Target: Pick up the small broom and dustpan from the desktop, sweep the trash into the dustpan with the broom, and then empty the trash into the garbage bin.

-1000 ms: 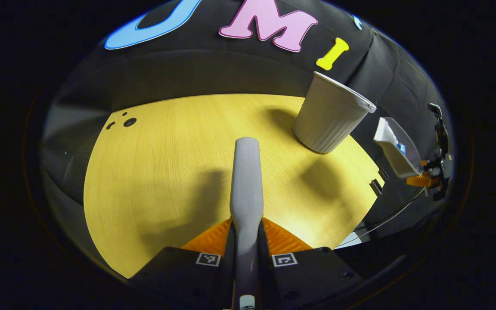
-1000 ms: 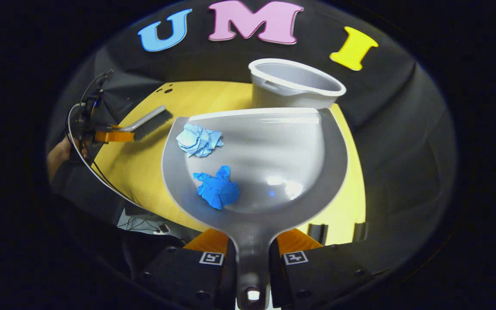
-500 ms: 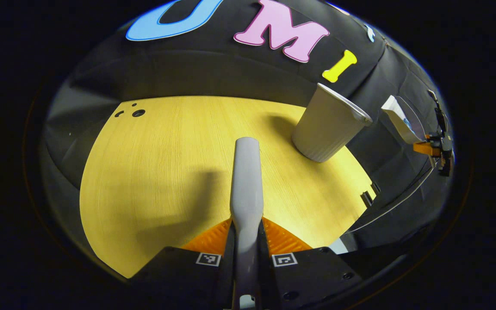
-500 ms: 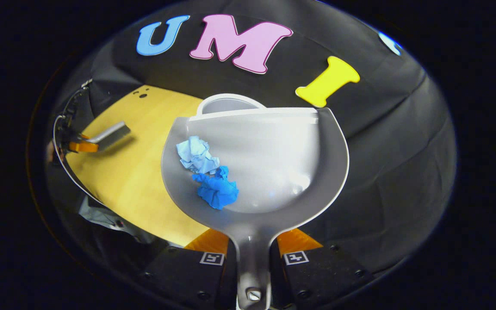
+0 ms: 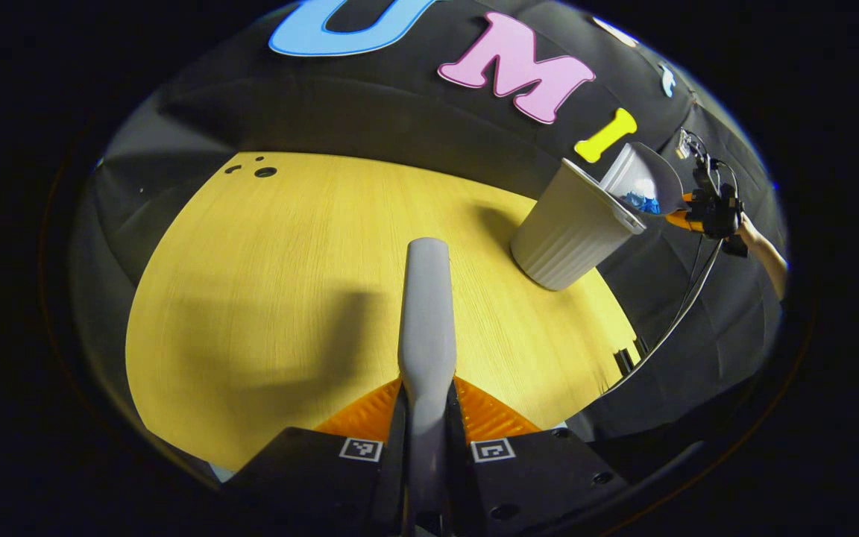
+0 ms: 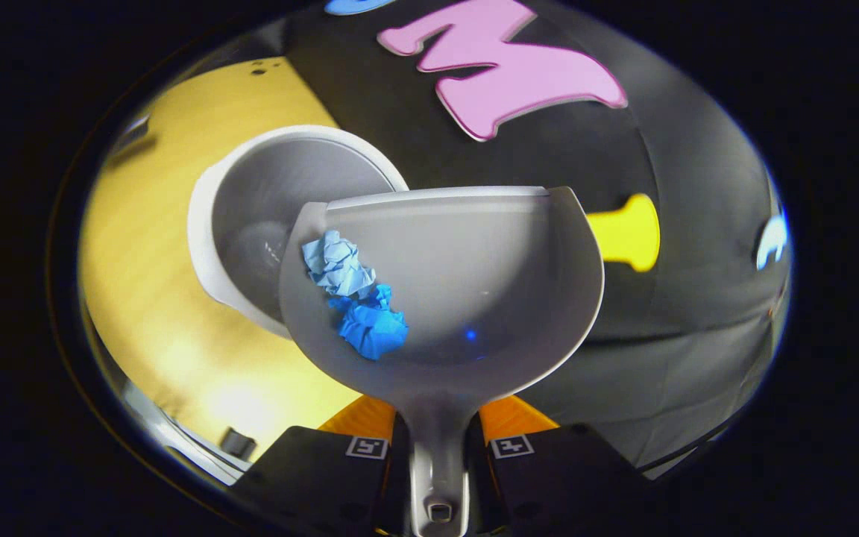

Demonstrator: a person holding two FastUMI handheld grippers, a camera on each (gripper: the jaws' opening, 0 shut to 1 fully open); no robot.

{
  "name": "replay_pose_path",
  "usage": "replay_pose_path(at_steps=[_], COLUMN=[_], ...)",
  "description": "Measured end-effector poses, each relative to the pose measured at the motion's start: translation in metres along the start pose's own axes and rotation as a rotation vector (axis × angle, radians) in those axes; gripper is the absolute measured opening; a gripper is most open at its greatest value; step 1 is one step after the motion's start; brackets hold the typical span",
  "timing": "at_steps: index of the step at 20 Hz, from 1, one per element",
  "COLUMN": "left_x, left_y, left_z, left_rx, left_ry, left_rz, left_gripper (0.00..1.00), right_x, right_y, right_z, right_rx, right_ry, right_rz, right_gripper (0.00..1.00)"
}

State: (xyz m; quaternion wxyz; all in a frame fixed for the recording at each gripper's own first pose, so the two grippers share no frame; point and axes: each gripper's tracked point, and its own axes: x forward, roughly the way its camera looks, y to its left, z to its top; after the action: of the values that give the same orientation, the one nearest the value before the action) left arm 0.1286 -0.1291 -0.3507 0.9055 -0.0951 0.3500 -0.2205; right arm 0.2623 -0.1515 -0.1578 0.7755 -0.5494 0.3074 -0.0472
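Note:
My right gripper is shut on the handle of the grey dustpan, which is tilted over the open white garbage bin. A pale blue paper wad and a darker blue wad lie together on the pan's left side. In the left gripper view the dustpan hangs at the rim of the bin, held by the right gripper and a hand. My left gripper is shut on the grey broom handle, held above the yellow desktop.
The bin stands at the far right of the desktop near its back edge. Small dark holes mark the desktop's far left corner. A cable hangs from the right gripper past the table's right edge.
The dustpan has risen and swung over the bin's mouth, tilting. The two paper wads slid together toward the pan's left side. The broom stays held above the desktop.

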Motion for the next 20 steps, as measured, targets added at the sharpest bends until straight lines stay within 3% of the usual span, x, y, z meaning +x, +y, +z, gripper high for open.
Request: replay_pose_path(at_steps=[2,4,6,7,9,11,13,14,16,20], left_x=[-0.001,-0.002,-0.001,-0.002,-0.003,-0.004,-0.006,-0.007,-0.009,-0.014], left_y=[-0.001,0.003,0.004,0.006,0.011,0.018,0.023,0.026,0.028,0.032], left_z=[0.000,0.004,0.009,0.013,0.018,0.025,0.030,0.033,0.035,0.037], left_rx=[-0.005,0.013,0.009,0.005,0.005,0.011,0.012,0.007,0.001,0.008], left_ry=[-0.004,-0.008,-0.015,-0.021,-0.033,-0.045,-0.059,-0.071,-0.080,-0.103], left_rz=[0.009,0.026,0.030,0.033,0.048,0.070,0.085,0.090,0.094,0.119], left_gripper=[0.29,0.32,0.29,0.32,0.32,0.32,0.32,0.25,0.26,0.29], right_x=[-0.015,-0.032,-0.052,-0.056,-0.066,-0.057,-0.056,-0.062,-0.072,-0.105], right_y=[-0.015,-0.028,-0.039,-0.039,-0.036,-0.039,-0.040,-0.040,-0.044,-0.059], right_z=[0.004,0.000,-0.010,-0.015,-0.025,-0.017,-0.024,-0.033,-0.036,-0.034], right_rx=[-0.200,-0.375,-0.464,-0.488,-0.466,-0.355,-0.157,-0.008,0.163,0.422], right_ry=[-0.050,-0.104,-0.128,-0.137,-0.140,-0.124,-0.081,-0.045,-0.022,-0.070], right_rz=[-0.061,-0.109,-0.148,-0.162,-0.163,-0.138,-0.065,-0.020,0.012,0.056], right_gripper=[0.35,0.35,0.35,0.35,0.35,0.35,0.35,0.35,0.35,0.35])
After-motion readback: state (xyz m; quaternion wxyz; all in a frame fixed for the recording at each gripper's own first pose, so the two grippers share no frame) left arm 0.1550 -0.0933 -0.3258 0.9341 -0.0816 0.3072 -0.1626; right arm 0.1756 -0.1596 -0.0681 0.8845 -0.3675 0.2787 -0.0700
